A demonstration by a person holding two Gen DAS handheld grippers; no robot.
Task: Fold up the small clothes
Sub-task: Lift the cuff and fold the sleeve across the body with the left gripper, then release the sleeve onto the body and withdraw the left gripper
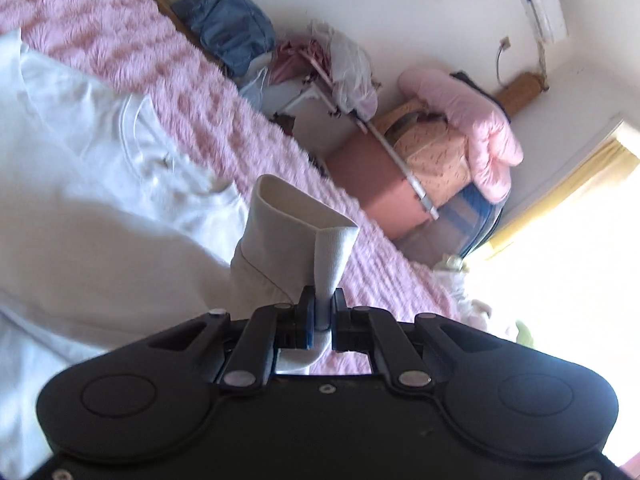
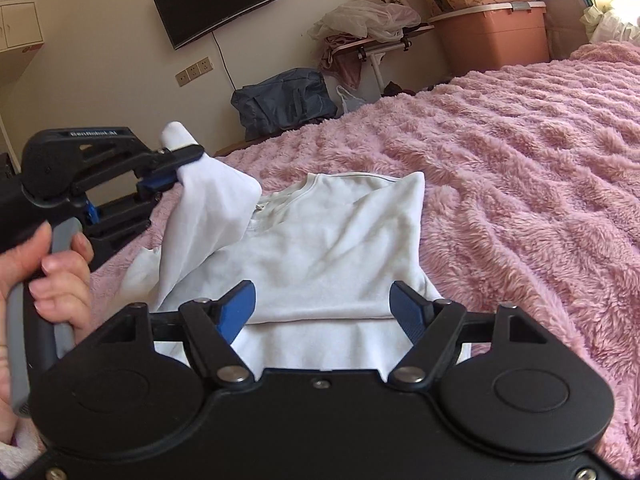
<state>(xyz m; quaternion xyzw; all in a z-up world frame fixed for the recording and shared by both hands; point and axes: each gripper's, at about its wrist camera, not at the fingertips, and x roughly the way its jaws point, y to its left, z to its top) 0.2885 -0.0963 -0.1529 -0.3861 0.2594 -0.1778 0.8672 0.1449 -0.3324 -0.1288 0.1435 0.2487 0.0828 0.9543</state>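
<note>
Left gripper pinching sleeve cuff, right gripper jaws apart

A bed covered by a fluffy pink blanket fills the right and centre of the right wrist view and runs diagonally from upper left to lower right in the left wrist view. A white shirt lies directly on it at lower centre, partly folded, neckline toward the top of the frame.

Home bedroom: pink fleece bedspread, wall television.
</note>
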